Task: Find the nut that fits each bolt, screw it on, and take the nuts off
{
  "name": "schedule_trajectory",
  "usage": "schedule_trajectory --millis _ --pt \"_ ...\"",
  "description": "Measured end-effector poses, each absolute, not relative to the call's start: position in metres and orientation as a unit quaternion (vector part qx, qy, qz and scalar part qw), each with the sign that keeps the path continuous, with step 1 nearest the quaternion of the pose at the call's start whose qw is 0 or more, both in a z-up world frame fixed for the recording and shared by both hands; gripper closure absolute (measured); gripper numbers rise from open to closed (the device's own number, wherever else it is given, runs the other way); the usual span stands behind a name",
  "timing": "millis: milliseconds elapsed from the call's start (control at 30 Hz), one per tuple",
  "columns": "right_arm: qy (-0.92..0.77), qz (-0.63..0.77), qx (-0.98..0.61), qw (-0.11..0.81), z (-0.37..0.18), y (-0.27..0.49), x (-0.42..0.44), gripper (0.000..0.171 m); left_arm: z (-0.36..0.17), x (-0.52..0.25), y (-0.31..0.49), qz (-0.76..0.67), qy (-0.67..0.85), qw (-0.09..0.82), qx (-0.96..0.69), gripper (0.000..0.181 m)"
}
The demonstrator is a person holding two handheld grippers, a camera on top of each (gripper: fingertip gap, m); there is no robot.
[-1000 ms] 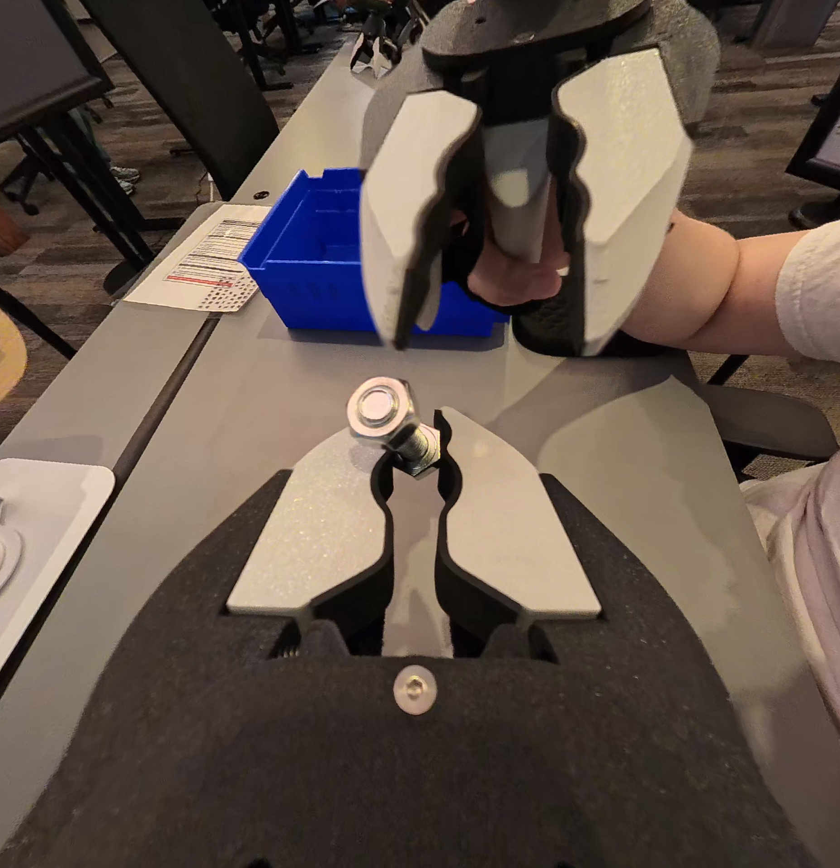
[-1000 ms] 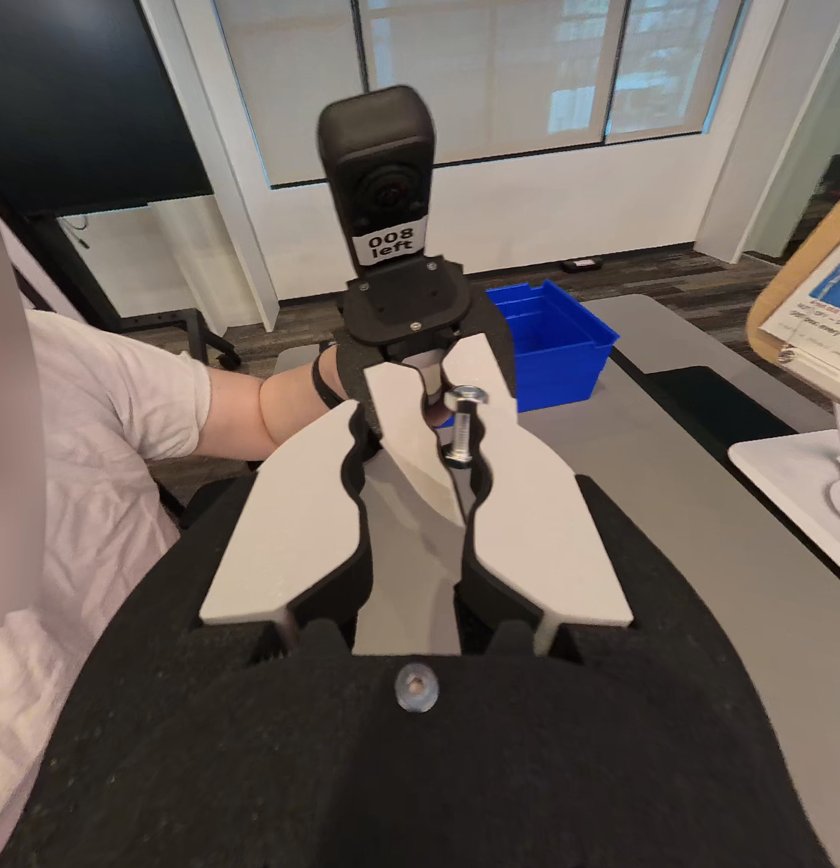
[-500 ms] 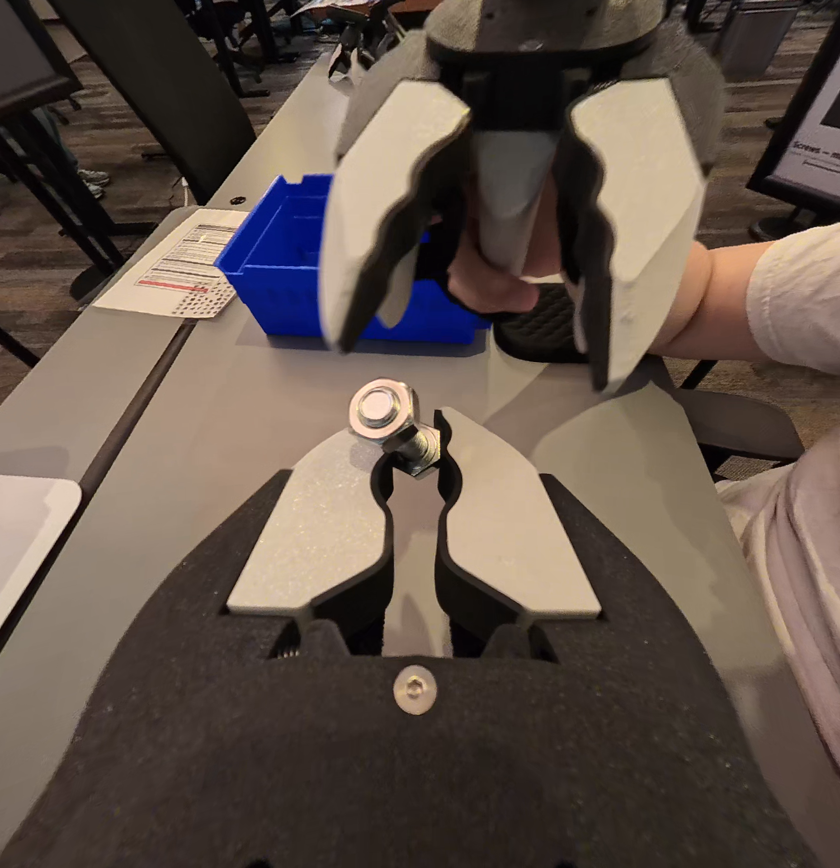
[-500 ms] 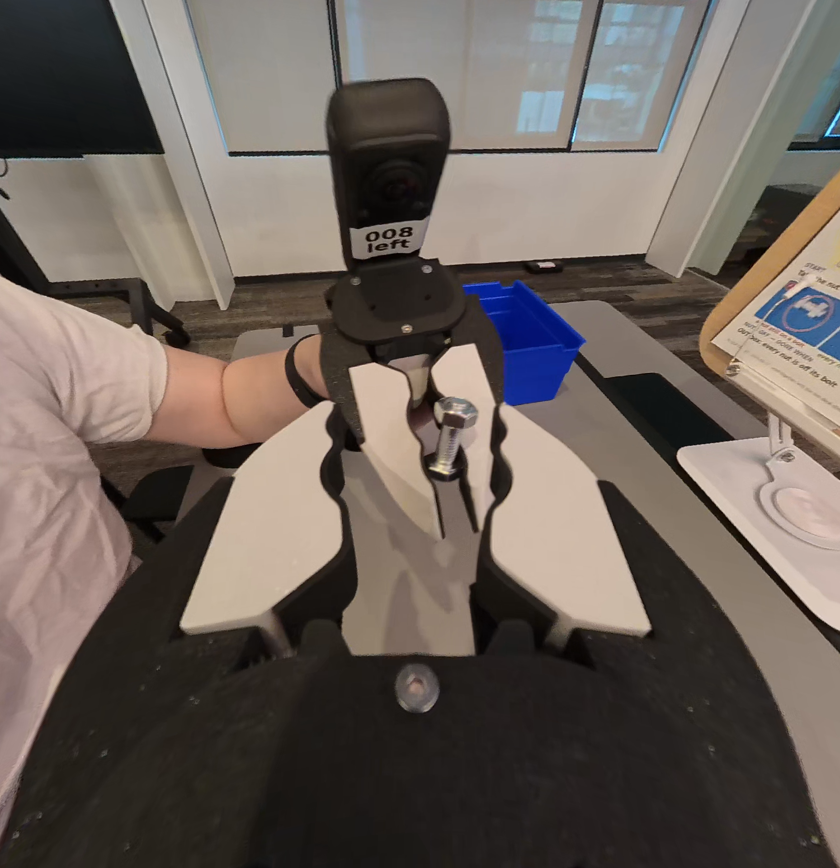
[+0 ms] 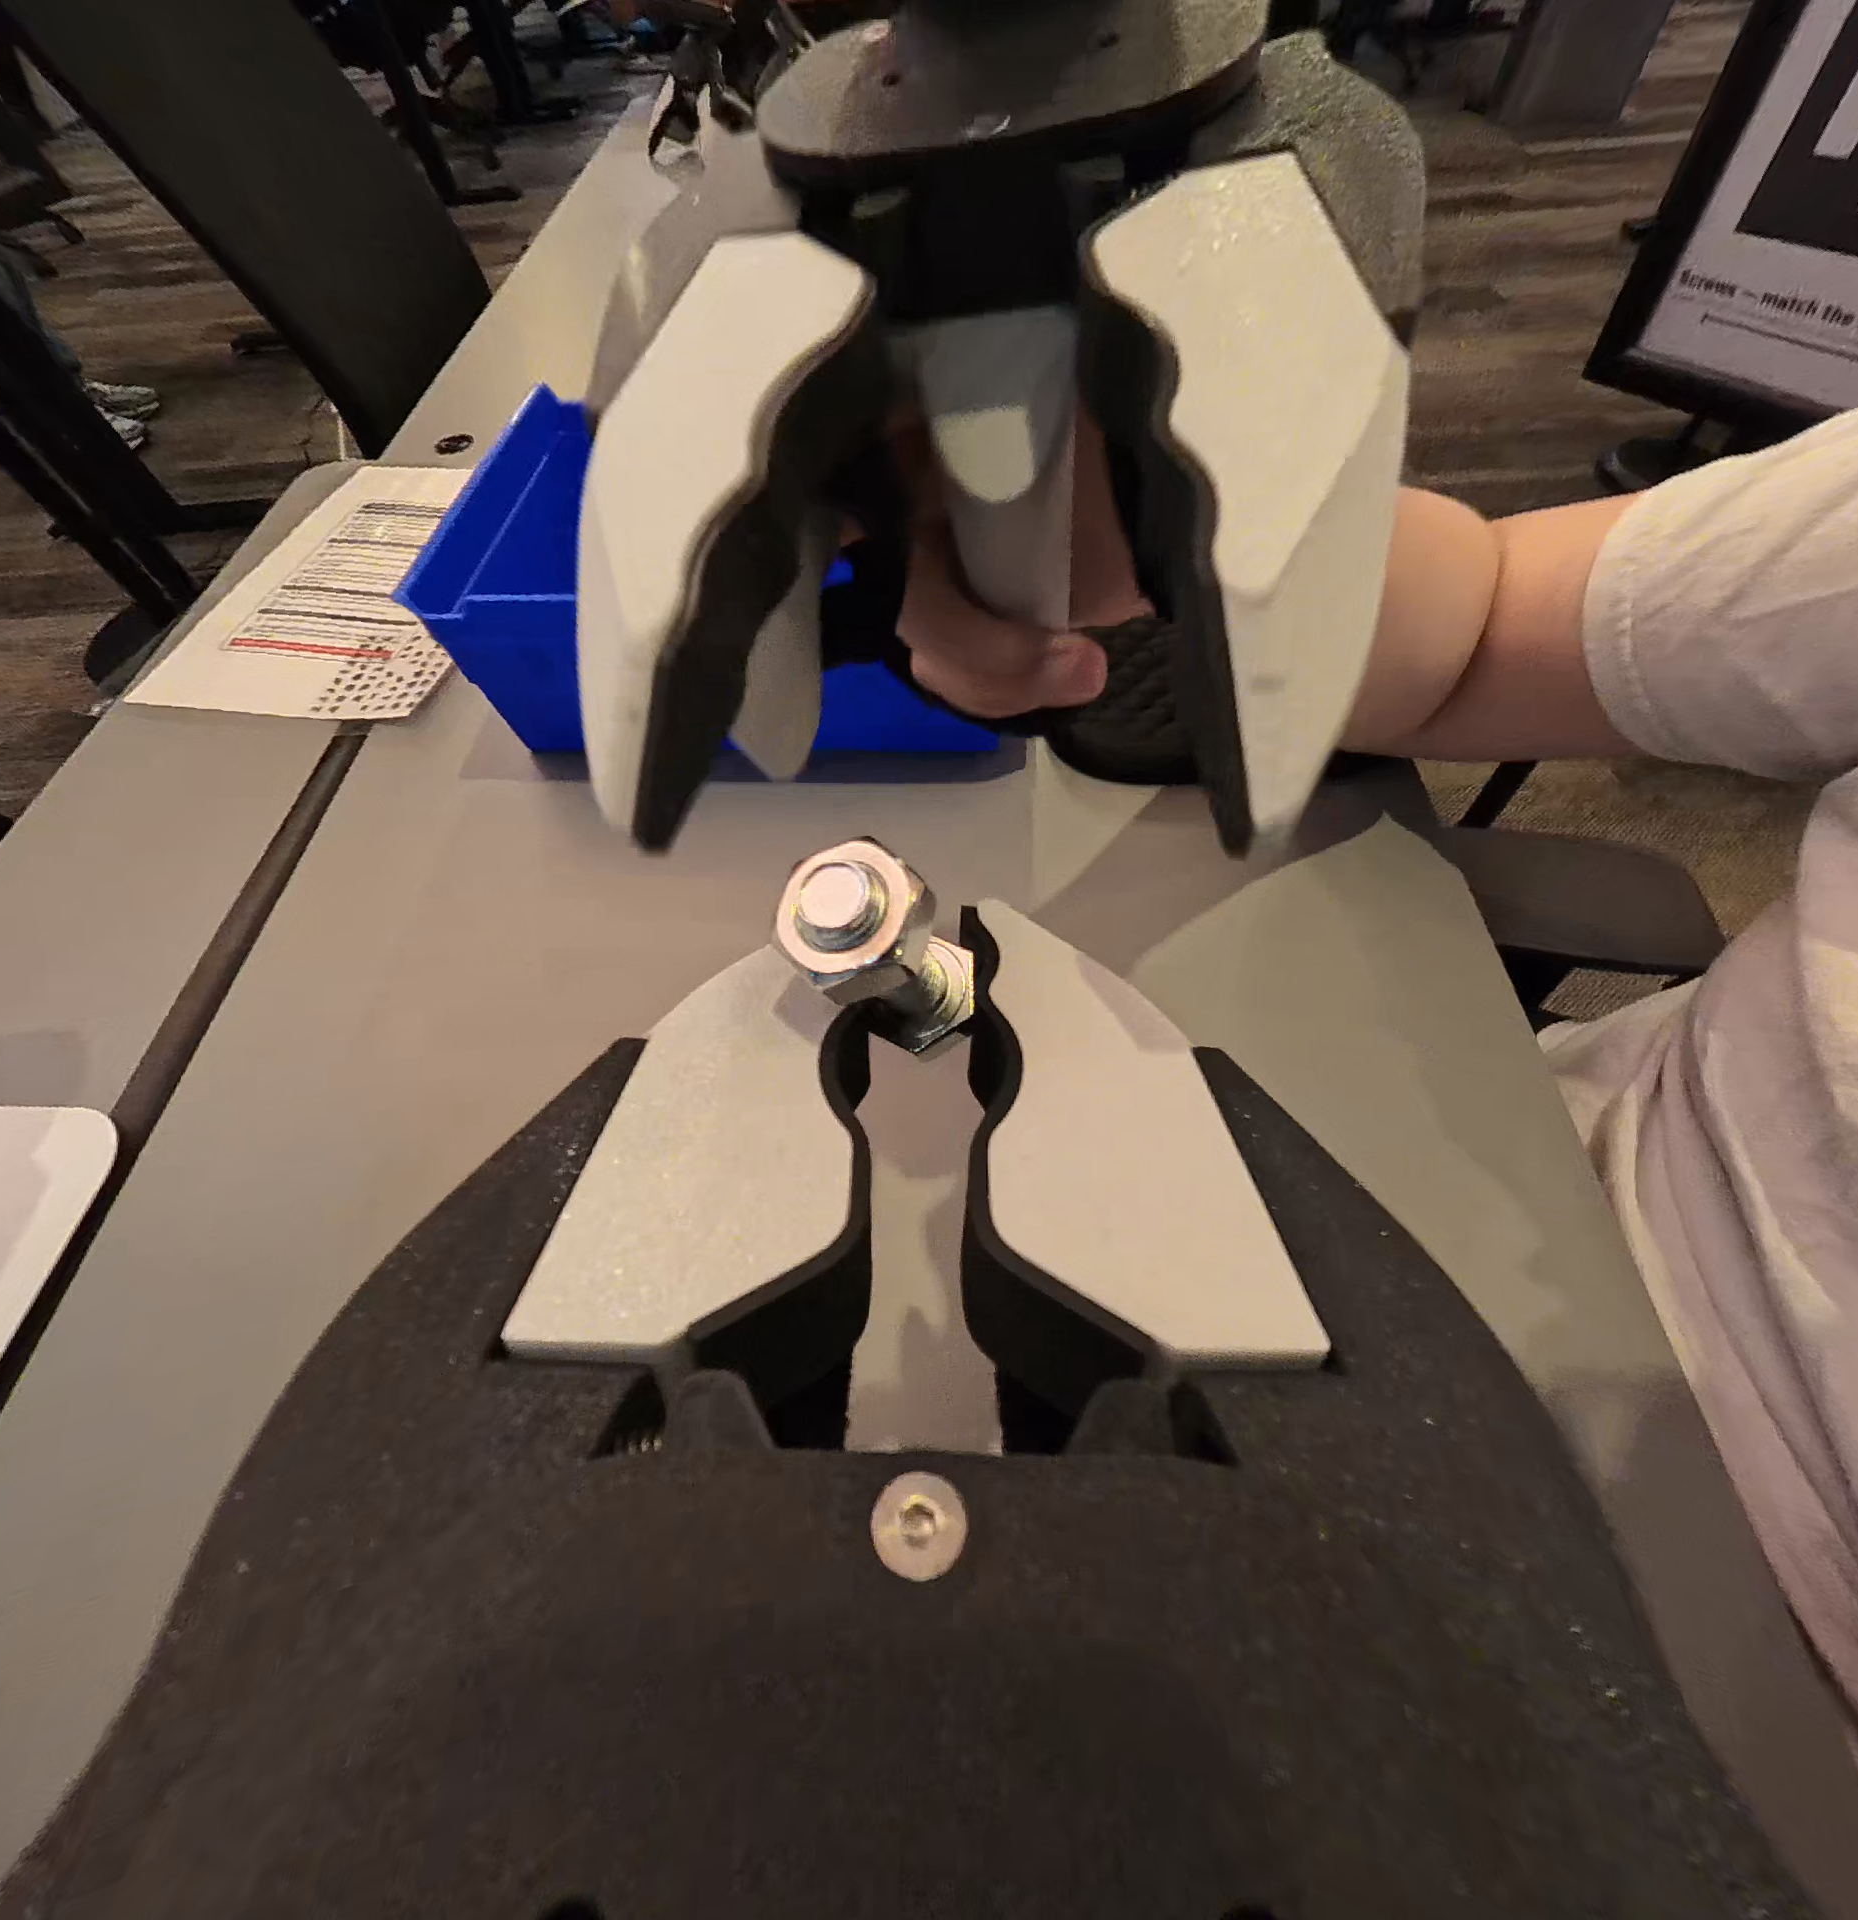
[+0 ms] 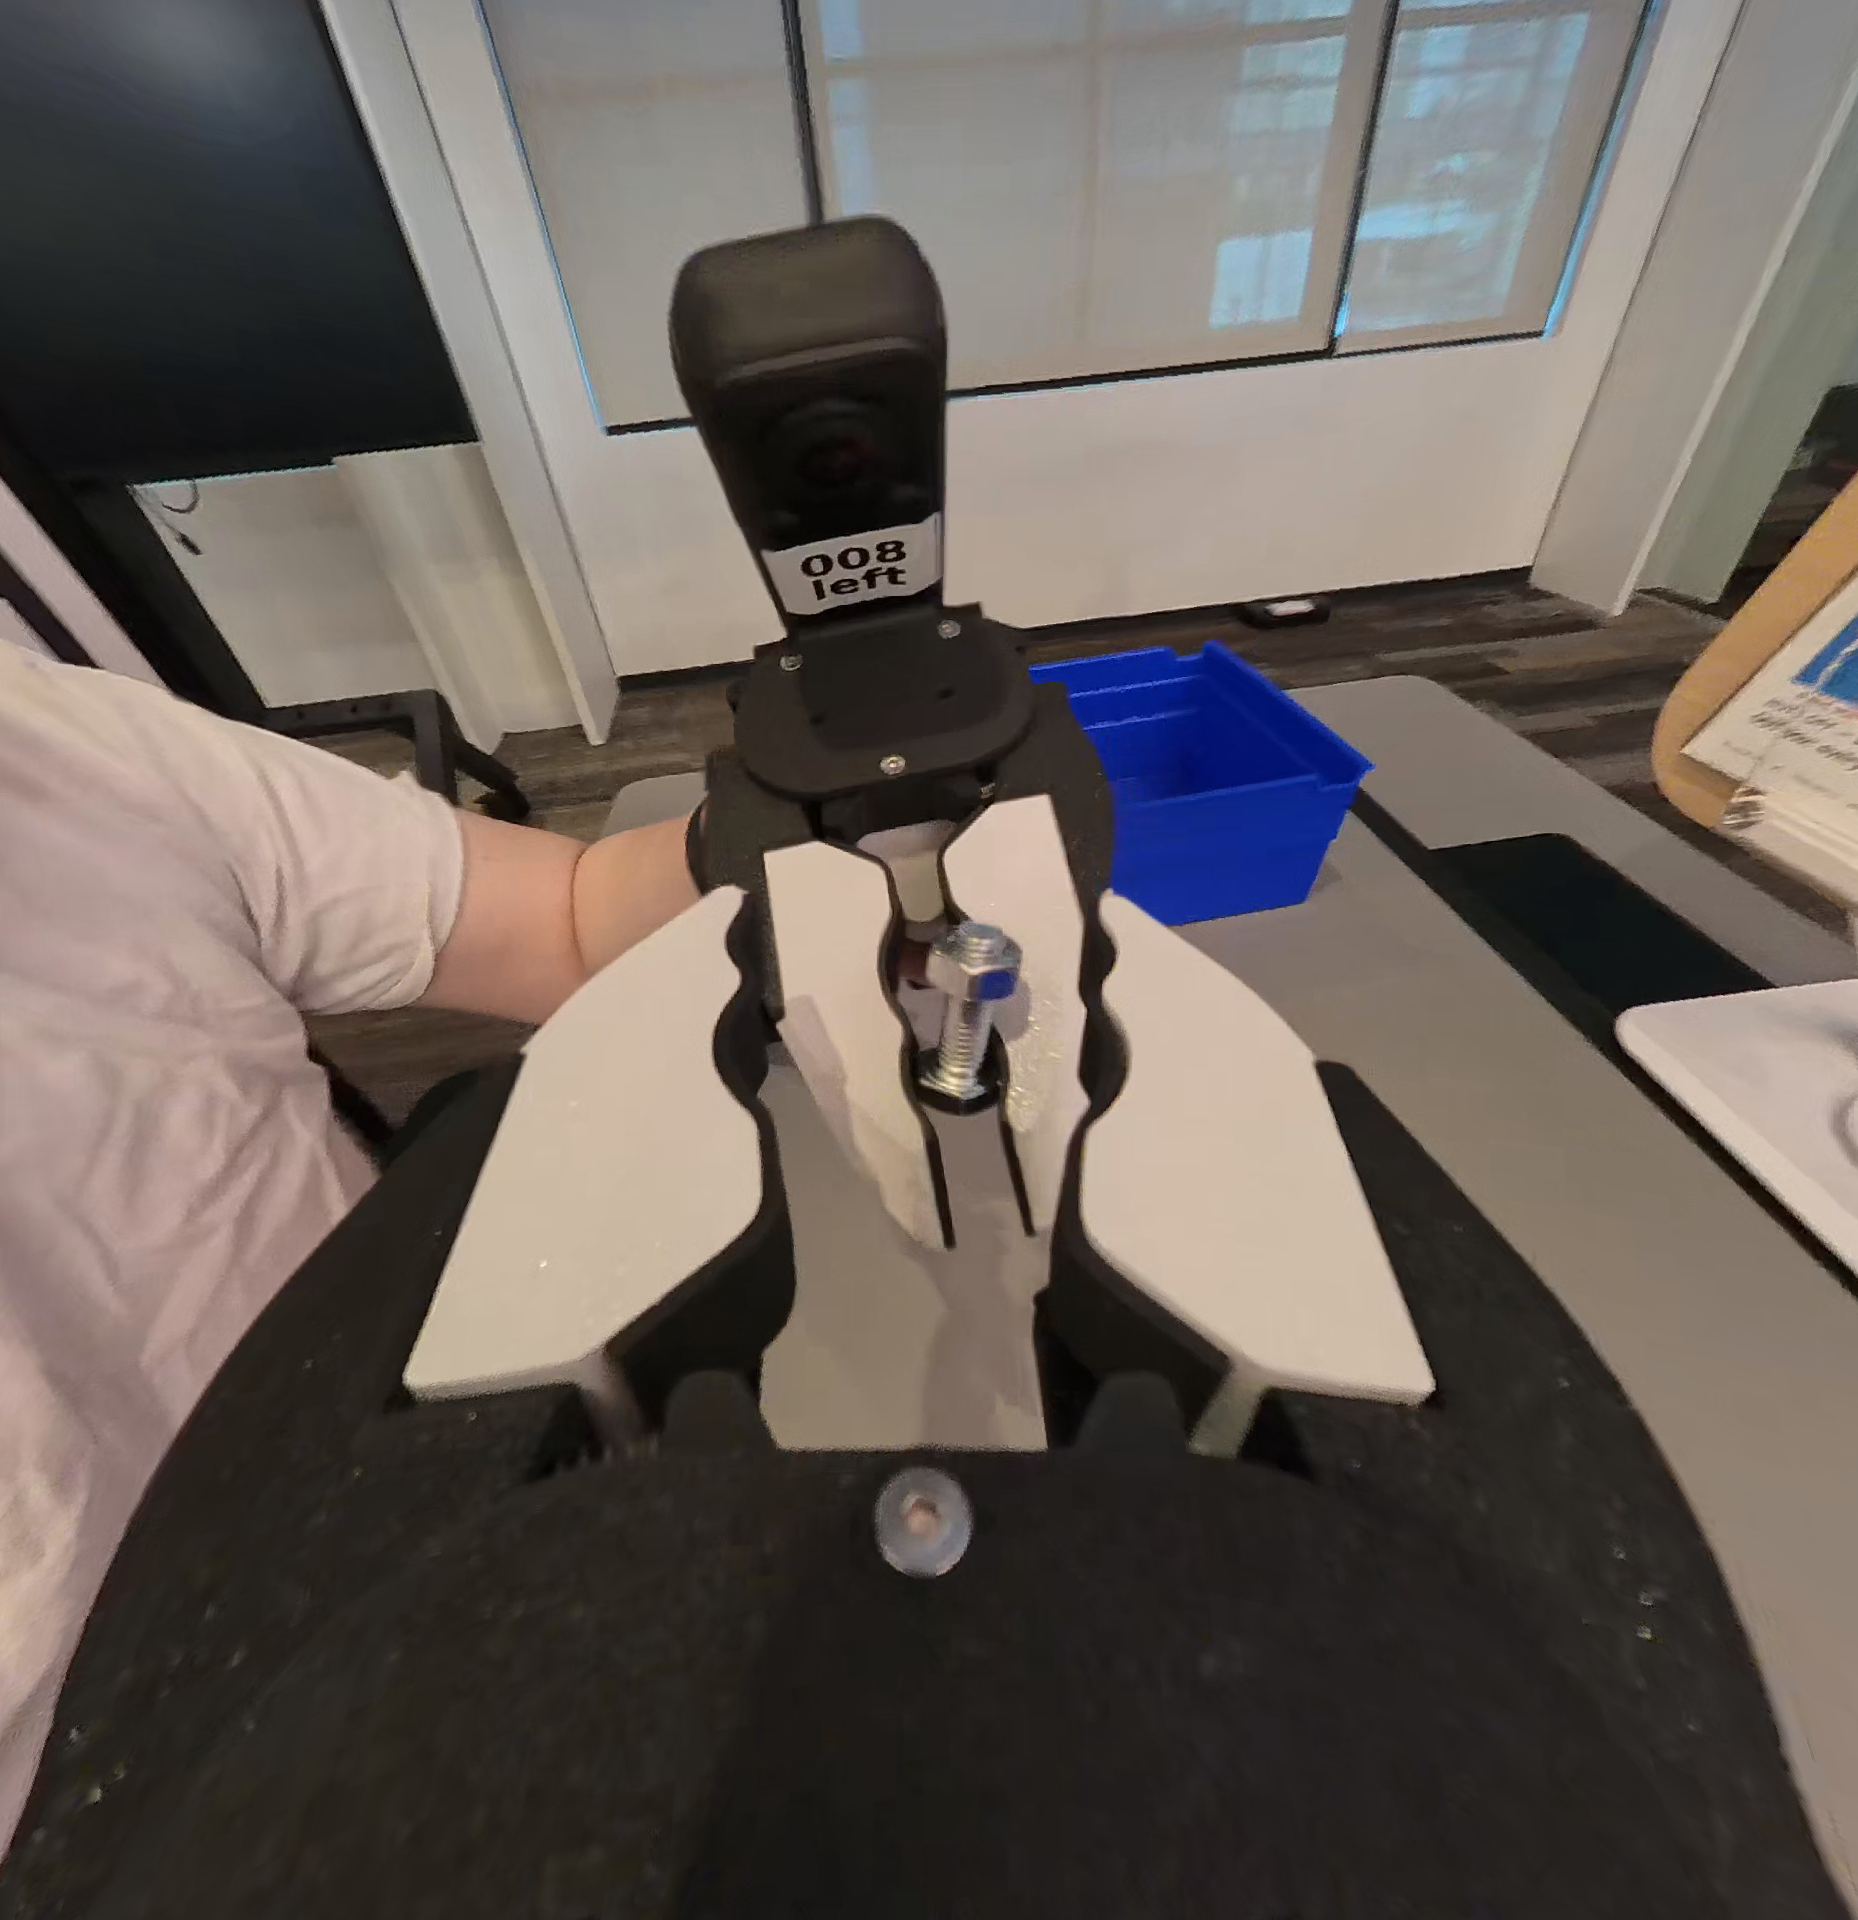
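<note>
My left gripper (image 5: 883,966) is shut on the head end of a silver bolt (image 5: 935,992) and holds it above the grey table (image 5: 385,935). A silver hex nut (image 5: 852,925) sits at the bolt's free end, pointing toward the right gripper. My right gripper (image 5: 940,826) faces it from just beyond, open and empty. In the right wrist view, the right gripper (image 6: 920,904) has its jaws spread wide either side of the left gripper (image 6: 982,1231). The bolt (image 6: 961,1039) and nut (image 6: 972,971) stand between them, untouched.
A blue bin (image 5: 509,613) stands on the table behind the grippers; it also shows in the right wrist view (image 6: 1216,810). A printed sheet (image 5: 322,603) lies left of it. A white pad (image 6: 1756,1122), a clipboard stand (image 6: 1787,707) and a sign (image 5: 1787,208) stand around. A person's arm (image 5: 1476,623) reaches in. My right fingertips sit around 7 cm from my left ones.
My right gripper has opened wider and moved in toward the bolt, so its fingers now flank the left gripper's fingers. The left gripper has kept its hold on the bolt.
</note>
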State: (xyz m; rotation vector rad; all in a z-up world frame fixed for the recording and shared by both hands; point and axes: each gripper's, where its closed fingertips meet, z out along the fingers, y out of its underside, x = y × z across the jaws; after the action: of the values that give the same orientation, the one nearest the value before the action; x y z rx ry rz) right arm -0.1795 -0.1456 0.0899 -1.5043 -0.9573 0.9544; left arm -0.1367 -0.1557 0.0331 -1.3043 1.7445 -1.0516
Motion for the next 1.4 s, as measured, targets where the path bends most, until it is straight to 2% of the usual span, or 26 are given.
schedule_trajectory --millis 133,167,200,233,400,567,600,633,667,767,933,1100,1400 --pt "-0.421 0.409 -0.640 0.496 0.081 -0.153 -0.184 0.107 0.033 -0.138 -0.149 -0.408 0.667 0.354 -0.514 0.168" --pt "-0.428 0.398 -0.639 0.500 0.084 -0.155 -0.179 0.115 0.034 -0.139 -0.145 -0.407 0.661 0.358 -0.518 0.168" --pt "-0.444 0.403 -0.627 0.498 0.088 -0.162 -0.176 0.135 0.036 -0.140 -0.140 -0.404 0.653 0.367 -0.525 0.168" --pt "-0.441 0.413 -0.621 0.499 0.094 -0.165 -0.173 0.138 0.038 -0.141 -0.137 -0.404 0.651 0.370 -0.526 0.168" --pt "-0.402 0.404 -0.633 0.524 0.091 -0.147 -0.174 0.118 0.033 -0.139 -0.153 -0.410 0.673 0.349 -0.507 0.168" --pt "-0.429 0.395 -0.646 0.492 0.075 -0.150 -0.183 0.114 0.029 -0.137 -0.148 -0.398 0.673 0.353 -0.514 0.168" --pt "-0.433 0.377 -0.648 0.501 0.077 -0.149 -0.178 0.118 0.031 -0.138 -0.144 -0.400 0.666 0.357 -0.519 0.168" --pt "-0.443 0.376 -0.638 0.505 0.081 -0.153 -0.174 0.140 0.033 -0.139 -0.141 -0.404 0.659 0.358 -0.523 0.168" --pt "-0.440 0.387 -0.630 0.510 0.087 -0.155 -0.171 0.150 0.034 -0.140 -0.140 -0.411 0.656 0.357 -0.523 0.168" --pt "-0.390 0.385 -0.647 0.531 0.087 -0.137 -0.162 0.150 0.036 -0.140 -0.145 -0.416 0.660 0.353 -0.516 0.168" --pt "-0.401 0.415 -0.655 0.487 0.068 -0.137 -0.174 0.145 0.033 -0.138 -0.148 -0.408 0.666 0.353 -0.516 0.168" --pt "-0.390 0.418 -0.648 0.503 0.065 -0.132 -0.179 0.155 0.030 -0.138 -0.148 -0.409 0.666 0.346 -0.519 0.168" --pt "-0.376 0.449 -0.621 0.522 0.072 -0.132 -0.179 0.155 0.038 -0.137 -0.147 -0.419 0.654 0.364 -0.514 0.165"
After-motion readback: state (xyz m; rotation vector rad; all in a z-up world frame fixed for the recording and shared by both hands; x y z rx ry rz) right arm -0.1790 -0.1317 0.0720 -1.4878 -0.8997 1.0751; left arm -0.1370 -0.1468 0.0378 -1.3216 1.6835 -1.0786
